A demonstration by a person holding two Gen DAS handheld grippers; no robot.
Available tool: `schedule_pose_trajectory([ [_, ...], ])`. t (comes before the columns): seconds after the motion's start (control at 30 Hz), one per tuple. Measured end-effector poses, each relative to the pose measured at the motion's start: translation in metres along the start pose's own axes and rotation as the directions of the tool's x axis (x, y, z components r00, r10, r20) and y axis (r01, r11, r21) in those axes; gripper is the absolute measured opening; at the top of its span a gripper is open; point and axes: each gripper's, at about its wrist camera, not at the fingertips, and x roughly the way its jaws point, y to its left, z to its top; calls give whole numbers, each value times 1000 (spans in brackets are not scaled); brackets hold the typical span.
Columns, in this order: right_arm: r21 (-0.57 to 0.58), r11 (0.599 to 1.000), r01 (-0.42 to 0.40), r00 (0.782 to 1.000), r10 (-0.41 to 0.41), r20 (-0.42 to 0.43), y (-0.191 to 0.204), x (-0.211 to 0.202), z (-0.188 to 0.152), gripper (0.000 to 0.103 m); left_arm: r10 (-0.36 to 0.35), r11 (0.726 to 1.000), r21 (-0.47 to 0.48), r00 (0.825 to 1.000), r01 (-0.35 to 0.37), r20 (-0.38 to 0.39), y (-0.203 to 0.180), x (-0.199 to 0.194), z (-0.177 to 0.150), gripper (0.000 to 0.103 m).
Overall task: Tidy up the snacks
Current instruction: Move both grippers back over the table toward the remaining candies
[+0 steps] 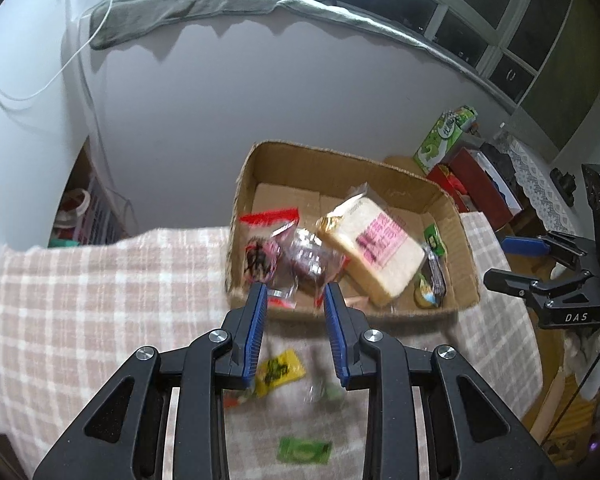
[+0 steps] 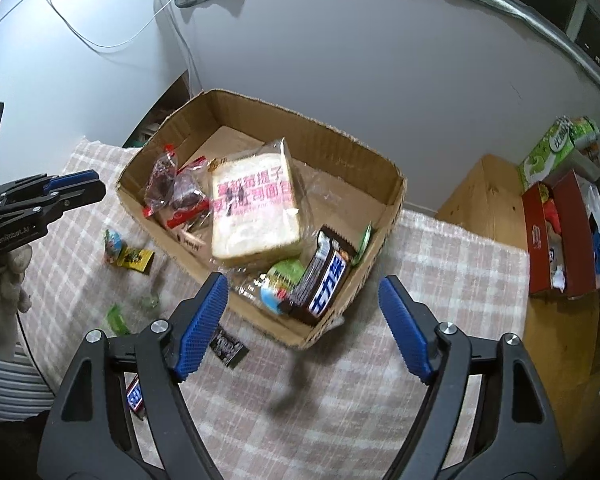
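An open cardboard box (image 1: 340, 160) (image 2: 300, 120) sits on a checked cloth. Inside lie a bagged bread loaf (image 1: 372, 248) (image 2: 256, 208), clear red-edged snack packets (image 1: 284, 252) (image 2: 172, 188) by its left wall, and a dark chocolate bar (image 2: 324, 280) in the near corner. My left gripper (image 1: 296, 296) (image 2: 98, 187) hangs just outside the box's left wall, jaws slightly apart and holding nothing. My right gripper (image 2: 303, 278) (image 1: 500, 264) stands wide open above the near corner, nothing between its fingers. A yellow packet (image 1: 278, 372) (image 2: 136, 258), a green packet (image 1: 304, 450) (image 2: 116, 318) and a black packet (image 2: 228, 348) lie loose on the cloth.
The pink checked cloth (image 1: 100, 280) covers the table in front of a white wall. To the right stands a wooden surface (image 2: 480, 196) with a red box (image 2: 560, 232) and a green carton (image 1: 444, 136). A small blue-labelled bar (image 2: 134, 396) lies under my right gripper's left finger.
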Motion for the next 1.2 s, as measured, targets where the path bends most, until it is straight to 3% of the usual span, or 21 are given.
schedule_pose_trajectory([
  [0.4, 27, 998, -63, 997, 64, -38, 25, -6, -51, 80, -20, 996, -88, 997, 13, -74, 19, -16, -64, 27],
  [0.77, -5, 992, -124, 987, 123, -99, 48, 14, -75, 80, -110, 977, -199, 978, 74, -179, 12, -10, -131, 27],
  [0.87, -29, 989, -143, 984, 139, -115, 54, 23, -71, 80, -124, 970, -229, 976, 82, -179, 12, -6, -135, 27],
  [1.0, -61, 987, -146, 981, 136, -140, 58, 38, -61, 70, -154, 956, -276, 972, 101, -179, 13, 2, -136, 27],
  [1.2, -125, 982, -143, 980, 122, -156, 70, 53, -50, 69, -183, 942, -315, 966, 118, -185, 14, 13, -134, 27],
])
